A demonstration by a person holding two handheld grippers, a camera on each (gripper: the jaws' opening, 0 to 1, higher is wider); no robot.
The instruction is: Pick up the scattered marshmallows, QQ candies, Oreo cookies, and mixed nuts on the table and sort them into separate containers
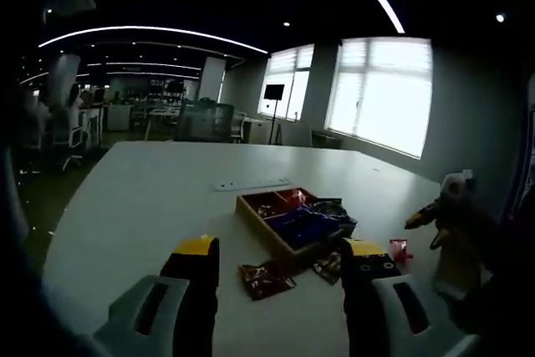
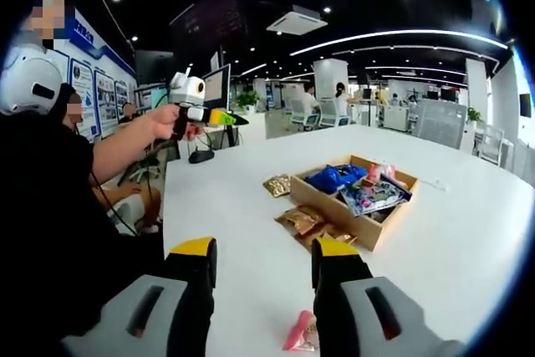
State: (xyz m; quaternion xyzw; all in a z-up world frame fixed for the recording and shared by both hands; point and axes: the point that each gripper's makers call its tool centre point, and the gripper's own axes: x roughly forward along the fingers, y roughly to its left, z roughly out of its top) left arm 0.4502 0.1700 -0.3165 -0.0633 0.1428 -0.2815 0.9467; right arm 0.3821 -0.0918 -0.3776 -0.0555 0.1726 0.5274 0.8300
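Right tool (image 2: 255, 290) was wide open, empty, with the pink candy (image 2: 301, 332) just below it, nearer than the wooden box (image 2: 368, 227).

pink packet (image 2: 301, 332) partly hidden by fingers (image 2: 334, 290)

Both grippers raised, fingers apart, nothing held.
Left gripper (image 1: 280, 269) level, fingers spread wide; also seen from the right gripper view, gripped in the person's hand (image 2: 159, 123) on an outstretched arm. Right gripper (image 2: 263, 265) level too, fingers parted, empty.
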